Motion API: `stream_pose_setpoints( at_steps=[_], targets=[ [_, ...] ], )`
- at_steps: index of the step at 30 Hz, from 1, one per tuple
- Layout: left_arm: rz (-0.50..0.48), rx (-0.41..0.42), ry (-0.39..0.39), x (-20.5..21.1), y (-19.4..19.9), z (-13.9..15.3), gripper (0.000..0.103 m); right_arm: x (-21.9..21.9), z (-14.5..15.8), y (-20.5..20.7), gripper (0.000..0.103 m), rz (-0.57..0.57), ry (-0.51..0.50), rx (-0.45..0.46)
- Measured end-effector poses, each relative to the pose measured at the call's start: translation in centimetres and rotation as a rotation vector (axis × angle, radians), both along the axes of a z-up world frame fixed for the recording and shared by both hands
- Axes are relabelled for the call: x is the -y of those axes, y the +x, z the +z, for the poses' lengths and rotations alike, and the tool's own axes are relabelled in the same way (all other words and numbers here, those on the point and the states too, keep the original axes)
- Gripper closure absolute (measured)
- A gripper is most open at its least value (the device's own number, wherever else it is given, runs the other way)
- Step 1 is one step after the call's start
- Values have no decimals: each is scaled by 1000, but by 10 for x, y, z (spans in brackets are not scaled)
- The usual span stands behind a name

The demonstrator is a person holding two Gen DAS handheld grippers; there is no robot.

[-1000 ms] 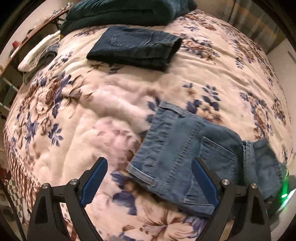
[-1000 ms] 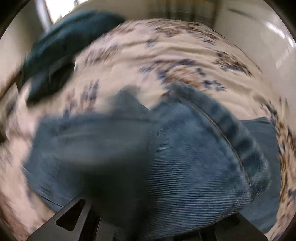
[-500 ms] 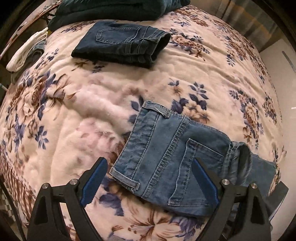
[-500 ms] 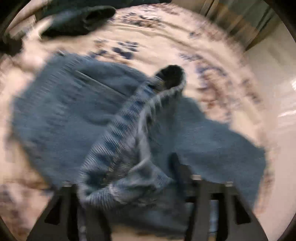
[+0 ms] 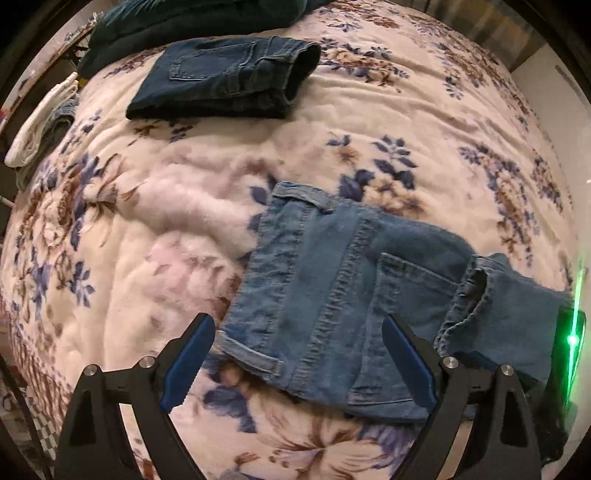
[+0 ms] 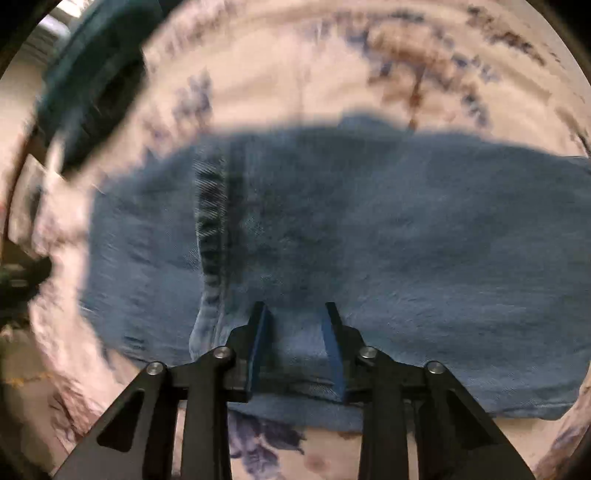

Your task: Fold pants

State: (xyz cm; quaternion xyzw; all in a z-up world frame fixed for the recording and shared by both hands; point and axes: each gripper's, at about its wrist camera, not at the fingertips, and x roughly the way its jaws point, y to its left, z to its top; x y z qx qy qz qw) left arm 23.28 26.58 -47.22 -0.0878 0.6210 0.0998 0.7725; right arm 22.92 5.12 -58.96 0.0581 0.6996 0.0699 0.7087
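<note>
Light blue jeans [image 5: 343, 295] lie folded on the floral blanket [image 5: 147, 221], waistband toward the left, a leg hem [image 5: 469, 306] doubled over at the right. My left gripper [image 5: 299, 358] is open wide and empty, just above the jeans' near edge. In the right wrist view, which is blurred, the same jeans [image 6: 369, 229] fill the middle. My right gripper [image 6: 295, 317] hovers over their near edge with its jaws partly open and nothing held between them.
Folded dark blue jeans [image 5: 229, 77] lie farther back on the bed, with a dark teal pile [image 5: 192, 18] behind them. White and grey clothes [image 5: 37, 122] sit at the left edge. A green light [image 5: 572, 332] glows at the right.
My right gripper has let go of the jeans' leg, which now lies flat, and its jaws have opened. The left gripper has moved closer over the jeans, still open.
</note>
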Motion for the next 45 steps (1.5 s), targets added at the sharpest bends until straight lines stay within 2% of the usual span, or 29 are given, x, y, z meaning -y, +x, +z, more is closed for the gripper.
stream_pose_setpoints(
  at_steps=[4, 6, 7, 8, 10, 11, 13, 15, 18, 19, 21, 24, 27, 31, 32, 33, 35, 38, 40, 43, 45],
  targets=[
    [45, -16, 14, -20, -10, -6, 10, -4, -1, 1, 70, -4, -44, -21],
    [93, -21, -26, -33, -19, -10, 10, -5, -1, 2, 68, 0, -49, -33],
    [131, -26, -59, -42, -25, -13, 10, -5, 0, 2, 61, 2, -58, -41],
    [175, -29, -108, -49, -31, -16, 10, -4, 3, 1, 44, 5, -78, -45],
    [293, -38, -244, -66, -47, -26, 10, 1, 20, 1, 27, -17, -83, -22],
    [337, -43, -292, -70, -53, -30, 11, 4, 28, -2, 27, -20, -104, -6],
    [448, -60, -438, -78, -67, -49, 11, 12, 38, -7, 27, -25, -179, 9],
    [518, -60, -532, -77, -73, -61, 11, 21, 32, -11, 27, -33, -209, -28],
    [608, -18, -675, -71, -73, -76, 11, 38, 11, -11, 27, -57, -232, -100],
    [629, 5, -731, -66, -70, -82, 11, 42, 7, -11, 27, -68, -228, -112],
    [665, 18, -791, -59, -63, -93, 11, 53, 2, -10, 27, -104, -196, -130],
    [700, 21, -801, -56, -54, -111, 11, 57, 3, -9, 27, -108, -192, -134],
    [762, 71, -860, -65, -60, -123, 12, 65, 4, -3, 27, -106, -187, -134],
    [796, 200, -956, -65, -74, -114, 13, 71, 4, -7, 27, -99, -167, -123],
    [769, 263, -1008, -64, -78, -107, 13, 74, 5, -8, 27, -96, -160, -122],
    [739, 283, -1024, -63, -81, -103, 13, 71, 3, -11, 27, -92, -157, -123],
    [699, 277, -984, -62, -93, -103, 13, 76, 4, -15, 27, -90, -149, -126],
    [759, 272, -1002, -63, -114, -120, 14, 86, 5, -21, 27, -84, -139, -130],
    [763, 275, -1002, -62, -116, -118, 14, 90, 4, -22, 27, -82, -135, -131],
    [734, 266, -962, -55, -118, -111, 14, 94, 5, -22, 27, -78, -130, -134],
    [752, 237, -981, -49, -114, -122, 14, 95, 5, -23, 27, -70, -130, -139]
  ],
)
